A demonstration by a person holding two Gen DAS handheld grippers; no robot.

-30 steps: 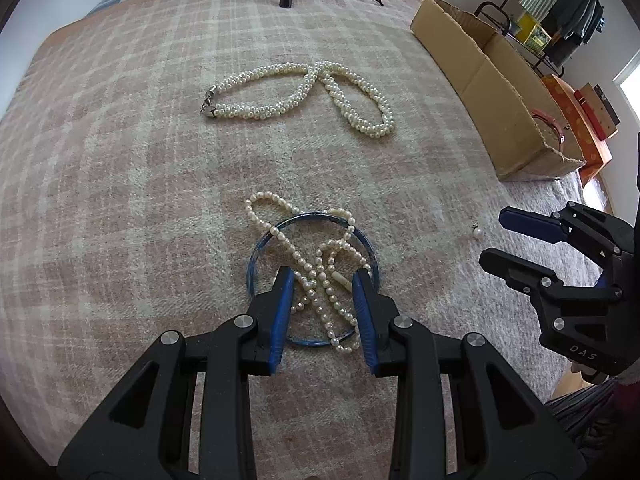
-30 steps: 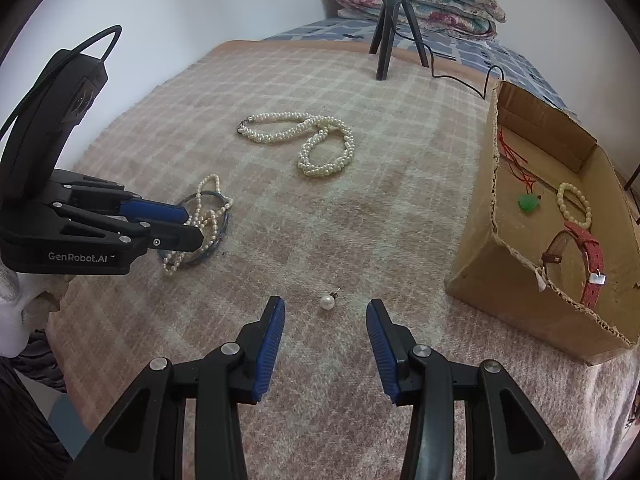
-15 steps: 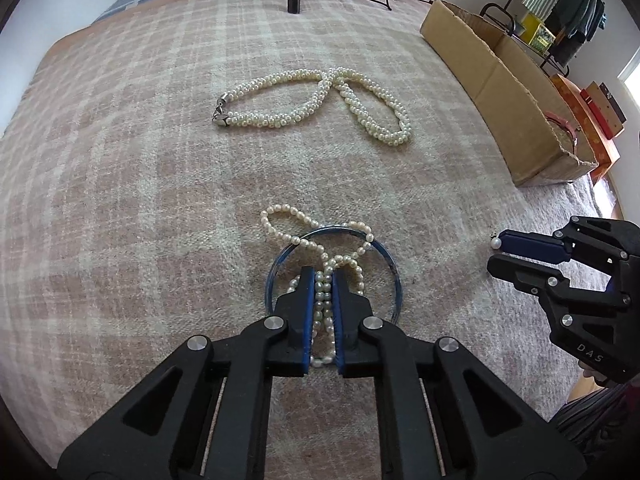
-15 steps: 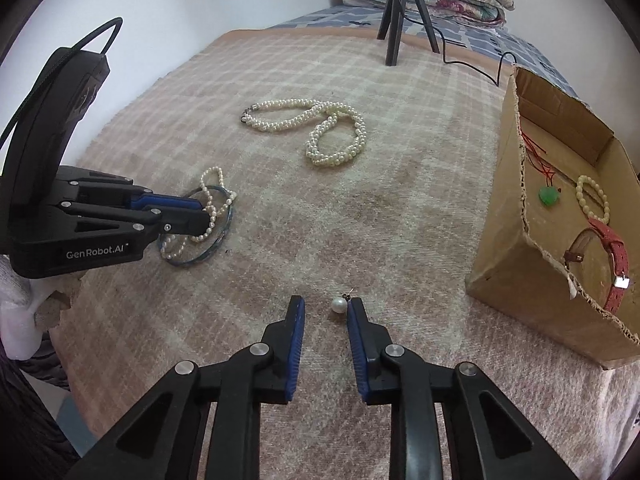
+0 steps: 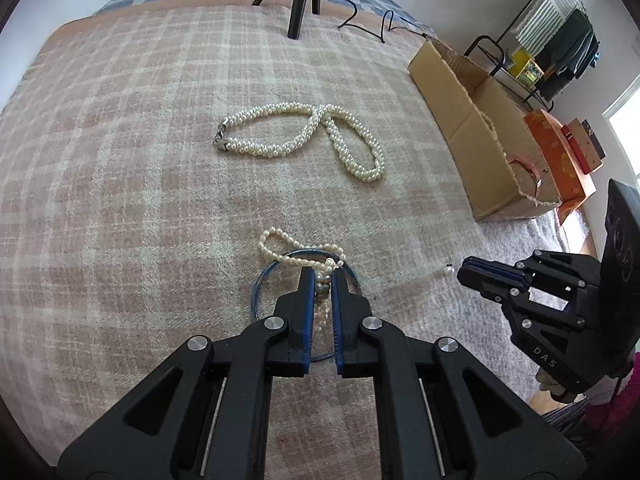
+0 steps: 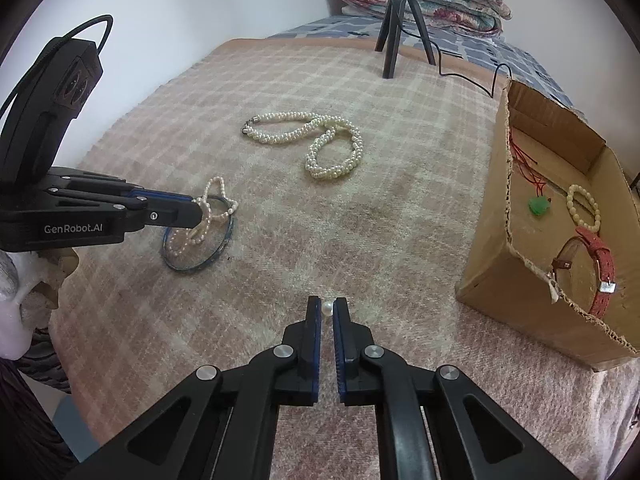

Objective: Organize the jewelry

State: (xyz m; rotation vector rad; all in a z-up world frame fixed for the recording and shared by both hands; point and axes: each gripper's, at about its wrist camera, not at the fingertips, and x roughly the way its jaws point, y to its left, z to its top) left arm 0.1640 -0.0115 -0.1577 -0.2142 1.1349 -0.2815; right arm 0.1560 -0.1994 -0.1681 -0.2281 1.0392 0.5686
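So nearest the foot edge of the bed (image 6: 400,208), the right tool (image 6: 327,307) is seen pinched on a single pearl earring (image 6: 327,309), the pearl sitting right between the blue pads at the tips, just above the plaid blanket (image 5: 120,200). Over toward the left edge, the left tool (image 5: 322,280) is clamped on a thin pearl strand (image 5: 280,246), a bunch of it squeezed between the pads while a loop is left trailing on the blanket beyond the tips. A blue bangle (image 6: 218,249) is lying flat right under that strand, touching it.

Further up, around the middle of the bed, a chunky twisted pearl necklace (image 5: 304,136) is laid out in a loose figure-eight, well apart from both tools. Along the right edge a cardboard box (image 6: 500,240) is parked, with a red watch (image 6: 600,268), a bead bracelet (image 6: 582,210) and a green pendant (image 6: 538,205) inside. A tripod (image 6: 400,24) is standing at the far end.
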